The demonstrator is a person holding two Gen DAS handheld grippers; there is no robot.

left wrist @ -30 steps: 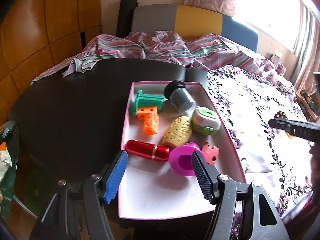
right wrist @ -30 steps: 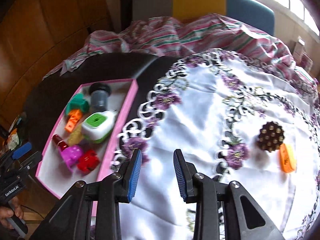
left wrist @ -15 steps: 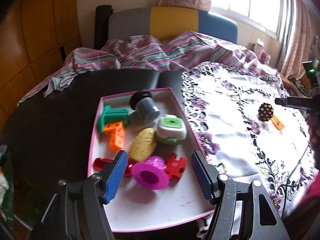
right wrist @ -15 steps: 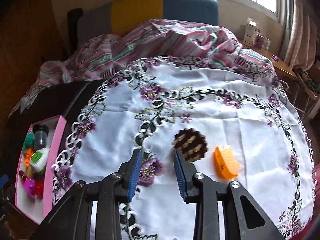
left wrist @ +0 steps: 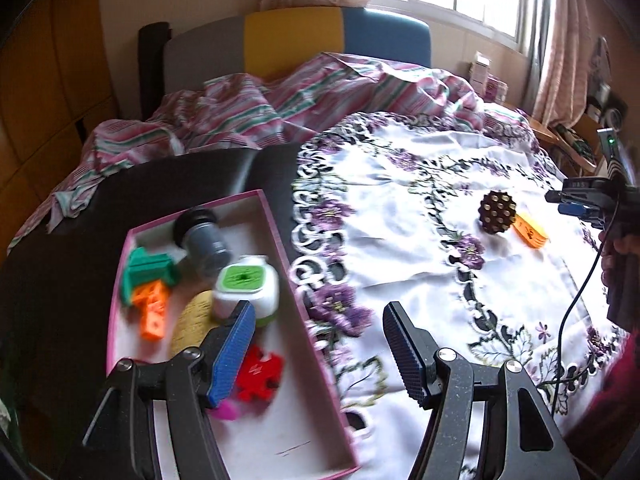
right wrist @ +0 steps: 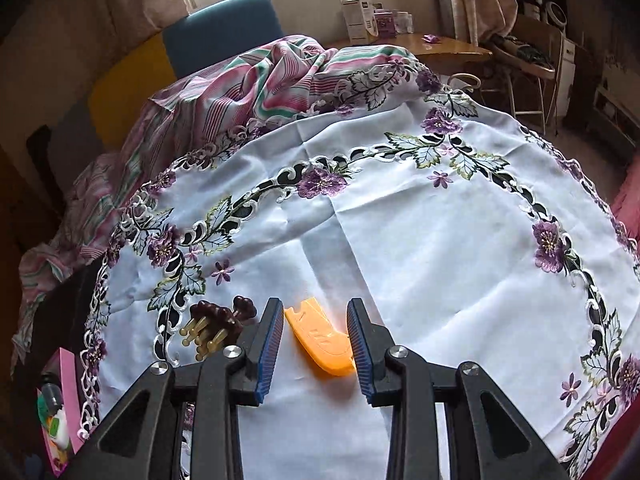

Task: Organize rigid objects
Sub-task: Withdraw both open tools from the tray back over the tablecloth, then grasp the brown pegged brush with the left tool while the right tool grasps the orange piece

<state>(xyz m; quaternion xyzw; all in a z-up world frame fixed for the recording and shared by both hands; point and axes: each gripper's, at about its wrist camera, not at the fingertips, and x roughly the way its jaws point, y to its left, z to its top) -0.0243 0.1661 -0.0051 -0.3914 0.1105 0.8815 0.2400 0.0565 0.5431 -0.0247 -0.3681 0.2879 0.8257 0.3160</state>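
The right claw (right wrist: 314, 344) is standing half open around the orange piece (right wrist: 320, 338), not touching it. It should be sinking straight before closing, clear of the brown massager (right wrist: 214, 320). The left claw (left wrist: 318, 354) is hanging wide and empty.

Dark table (left wrist: 80, 216) bears embroidered cloth (right wrist: 400, 240) and pink tray (left wrist: 276, 240).

orange piece between the open jaws

the right hand-held gripper (right wrist: 314, 344) points down at the white embroidered cloth (right wrist: 400, 232) on the counter, its jaws apart. an orange plastic piece (right wrist: 320, 340) lies flat on the cloth between the blue pads, clear of both. just to its left sits a brown wooden massager (right wrist: 216, 324), pale pegs sticking out toward the camera. at the far lower left, the corner of a pink box (right wrist: 68, 384) shows with small things inside. a striped sheet (right wrist: 240, 80) is bunched at the far edge of the cloth.
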